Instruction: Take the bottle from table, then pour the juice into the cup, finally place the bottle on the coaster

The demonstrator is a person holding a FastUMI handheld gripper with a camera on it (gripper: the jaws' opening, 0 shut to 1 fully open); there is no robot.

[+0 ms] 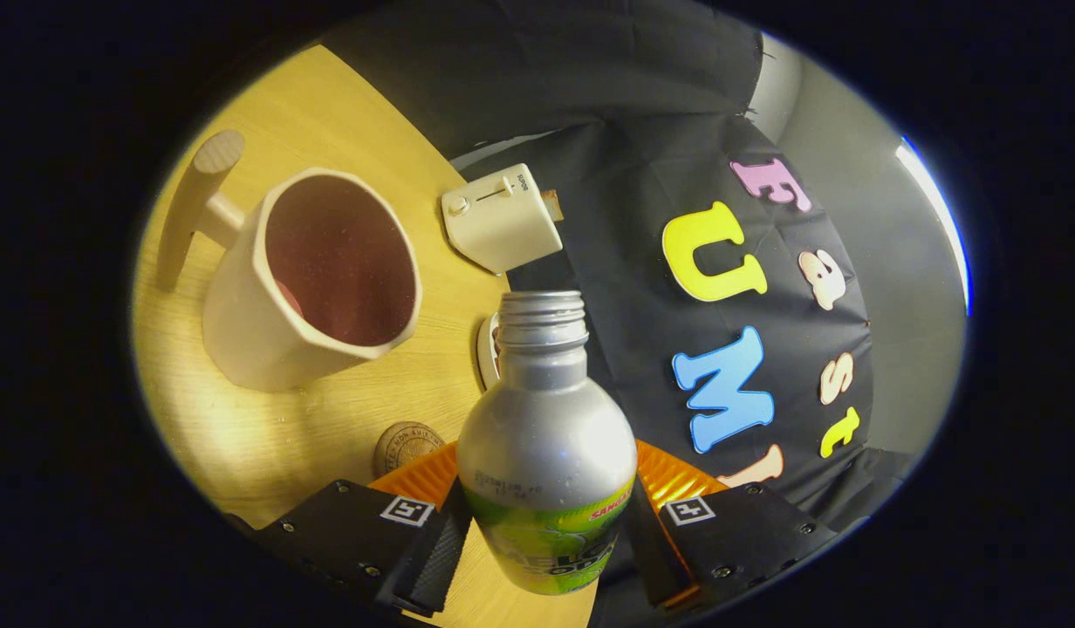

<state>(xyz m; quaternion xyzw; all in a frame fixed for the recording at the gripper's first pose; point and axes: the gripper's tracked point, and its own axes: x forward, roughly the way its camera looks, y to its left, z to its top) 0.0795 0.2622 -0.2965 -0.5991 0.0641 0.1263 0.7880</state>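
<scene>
A silver bottle (pixel 544 436) with a green label and an open threaded neck sits between my two fingers, and the gripper (pixel 544 541) is shut on its lower body. The view is rolled, so the wooden table (pixel 328 419) slants. A cream cup (pixel 315 279) with a dark red inside and a long handle stands on the table beyond the fingers, to the left of the bottle's neck; it looks empty. A round wooden coaster (pixel 407 447) lies on the table just ahead of the left finger, partly hidden by the bottle.
A cream toaster (pixel 503 218) stands at the table's far edge, just beyond the bottle's mouth. A small white rim (pixel 487 349) peeks out behind the bottle's neck. The booth's black cloth wall hangs past the table edge.
</scene>
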